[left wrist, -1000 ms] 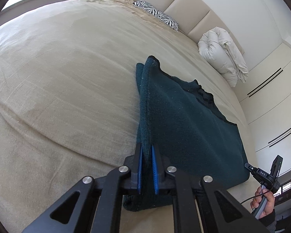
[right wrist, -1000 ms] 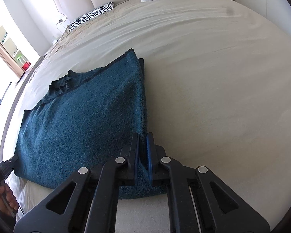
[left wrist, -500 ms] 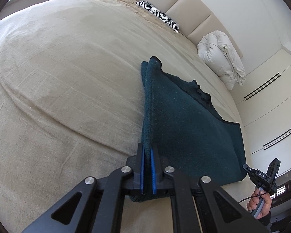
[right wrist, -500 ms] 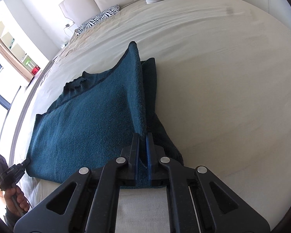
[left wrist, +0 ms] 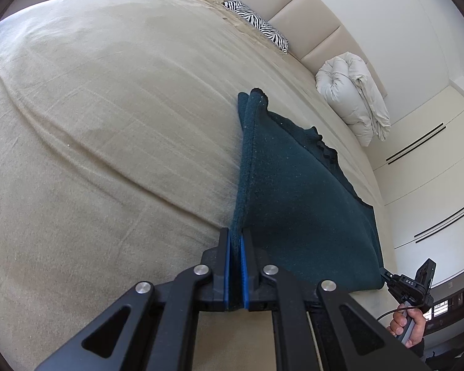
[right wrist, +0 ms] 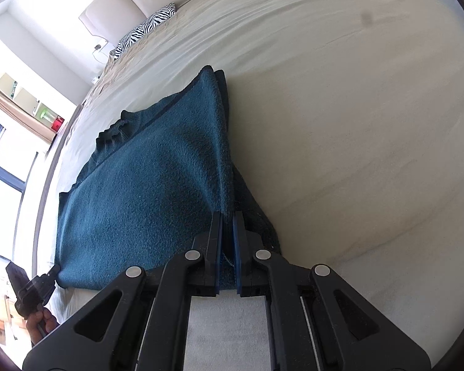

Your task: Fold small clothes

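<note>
A dark teal knitted sweater (left wrist: 297,198) lies spread on the beige bed, also seen in the right wrist view (right wrist: 145,191). My left gripper (left wrist: 236,241) is shut on its near left corner, lifting that edge into a ridge. My right gripper (right wrist: 227,219) is shut on the opposite near corner, raising that edge too. The ribbed neckline (right wrist: 114,130) lies at the far side. Each gripper shows in the other's view, the right one (left wrist: 408,287) and the left one (right wrist: 34,287), at the sweater's near hem.
The bed sheet (left wrist: 108,123) stretches wide around the sweater. A zebra pillow (left wrist: 256,27) and a rolled white duvet (left wrist: 352,92) lie by the headboard. White wardrobes (left wrist: 433,167) stand to the right. A window and shelves (right wrist: 15,102) are on the left.
Both grippers have lifted the sweater's near corners higher off the bed, so the side edges now stand up as ridges and the hem hangs off the sheet.
</note>
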### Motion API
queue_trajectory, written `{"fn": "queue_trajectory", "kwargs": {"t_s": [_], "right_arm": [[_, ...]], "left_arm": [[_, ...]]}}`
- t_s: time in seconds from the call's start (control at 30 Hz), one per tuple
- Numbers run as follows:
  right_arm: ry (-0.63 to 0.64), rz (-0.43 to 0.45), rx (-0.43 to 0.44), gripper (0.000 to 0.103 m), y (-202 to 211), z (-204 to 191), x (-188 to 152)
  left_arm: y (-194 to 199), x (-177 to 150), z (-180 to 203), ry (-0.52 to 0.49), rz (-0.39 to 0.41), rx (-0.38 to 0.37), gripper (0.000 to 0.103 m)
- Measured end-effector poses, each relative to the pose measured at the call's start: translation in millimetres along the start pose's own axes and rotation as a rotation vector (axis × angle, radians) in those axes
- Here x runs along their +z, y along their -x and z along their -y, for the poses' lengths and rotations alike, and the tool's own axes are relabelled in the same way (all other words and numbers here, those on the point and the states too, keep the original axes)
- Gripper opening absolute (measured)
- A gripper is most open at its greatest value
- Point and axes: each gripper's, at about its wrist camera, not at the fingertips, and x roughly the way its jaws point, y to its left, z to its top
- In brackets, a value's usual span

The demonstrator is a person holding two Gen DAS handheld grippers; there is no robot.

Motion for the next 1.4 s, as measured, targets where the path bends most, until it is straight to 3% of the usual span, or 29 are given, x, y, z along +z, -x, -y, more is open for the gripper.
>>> {"fn": "queue_trajectory", "kwargs": {"t_s": [0.23, 1.23, 1.33, 1.4], "right_arm": [[-0.063, -0.002, 0.019, 0.005, -5.2, 14.9, 0.0], [-0.109, 0.016, 0.014, 0.005, -9.2, 27.8, -12.6], [-0.144, 0.019, 0.06, 0.005, -8.0, 34.4, -13.3], [-0.158, 0.022, 0.081, 0.006, -1.1, 35.0, -15.1]], "left_arm": [[-0.9, 0.0, -13.4, 0.024, -0.013, -0.01, 0.008], [-8.6, 6.7, -23.0, 0.073, -0.027, -0.048, 0.012], [-1.6, 7.2, -20.2, 0.067, -0.015, -0.053, 0.024], [9.4, 9.3, -14.7, 0.047, 0.013, -0.019, 0.042]]}}
